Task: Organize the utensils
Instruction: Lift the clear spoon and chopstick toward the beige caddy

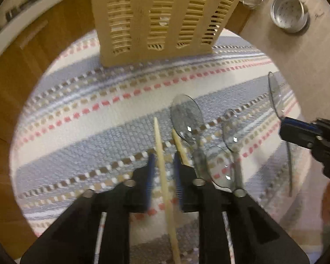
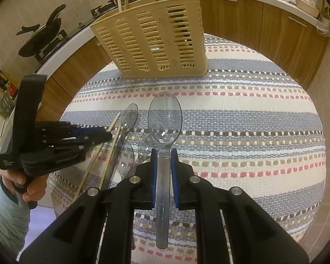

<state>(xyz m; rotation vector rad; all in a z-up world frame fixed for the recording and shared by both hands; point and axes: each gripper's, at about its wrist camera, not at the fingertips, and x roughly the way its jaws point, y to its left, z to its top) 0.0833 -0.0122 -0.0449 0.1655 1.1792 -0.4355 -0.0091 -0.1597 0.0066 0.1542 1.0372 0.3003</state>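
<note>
Two grips | my right gripper (image 2: 164,154) clamps spoon (image 2: 165,118) | left gripper (image 1: 164,162) straddles chopstick (image 1: 162,165), unclosed | caddy (image 2: 151,37) far ahead, along spoon's axis

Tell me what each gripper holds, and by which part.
The right gripper grips a clear plastic spoon by its handle, just below the bowl. The left gripper straddles a chopstick; whether it is clamped cannot be told.

A beige slotted utensil holder (image 2: 153,41) stands upright at 12 o'clock. One clear plastic spoon (image 2: 164,132) points to 12, lifted off the cloth. Two wooden chopsticks (image 2: 109,151) and more clear spoons (image 2: 126,132) lie at 9 o'clock.
</note>
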